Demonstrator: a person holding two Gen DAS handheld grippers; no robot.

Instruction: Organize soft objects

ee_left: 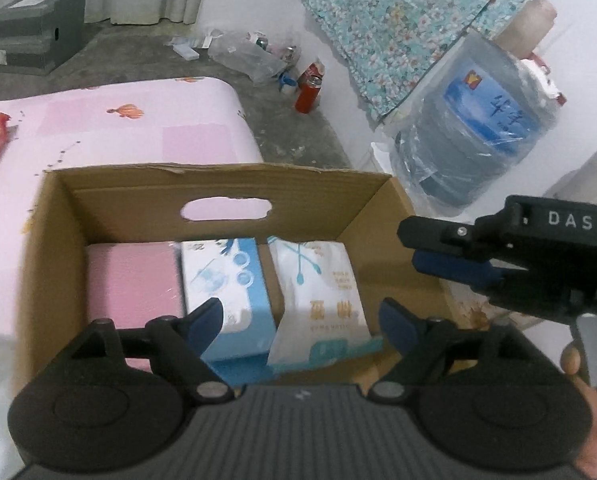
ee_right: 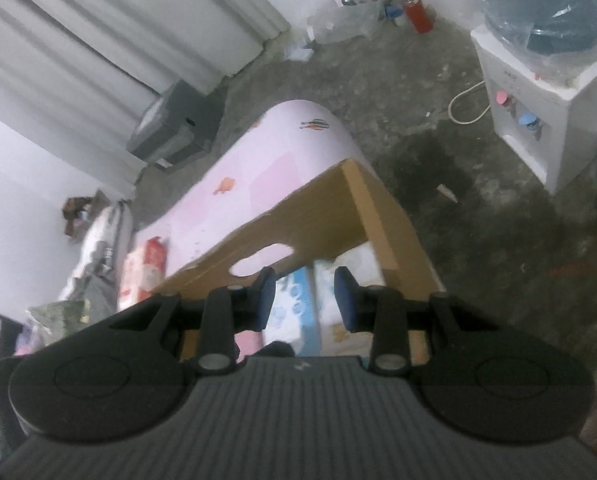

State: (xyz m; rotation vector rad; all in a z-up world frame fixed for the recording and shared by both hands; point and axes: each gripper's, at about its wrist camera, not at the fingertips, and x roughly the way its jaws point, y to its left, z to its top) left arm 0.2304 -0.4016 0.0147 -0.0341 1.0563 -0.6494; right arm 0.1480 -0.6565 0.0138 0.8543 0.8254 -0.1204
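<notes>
An open cardboard box (ee_left: 226, 188) stands on a pink mat. Inside lie a pink pack (ee_left: 132, 284), a blue and white tissue pack (ee_left: 226, 284) and a white tissue pack (ee_left: 322, 292), side by side. My left gripper (ee_left: 302, 324) is open and empty, just above the near end of the packs. My right gripper (ee_left: 450, 256) reaches in from the right over the box's right wall; in its own view it (ee_right: 305, 300) is open and empty above the box (ee_right: 338, 208). A red and white pack (ee_right: 144, 268) lies on the mat left of the box.
The pink mat (ee_left: 138, 128) lies on a concrete floor. A water dispenser (ee_right: 538, 112) with a wrapped bottle (ee_left: 478, 128) stands at the right. A red can (ee_left: 308, 92), a plastic bag of clutter (ee_left: 250, 56) and a grey box (ee_left: 38, 32) sit by the wall.
</notes>
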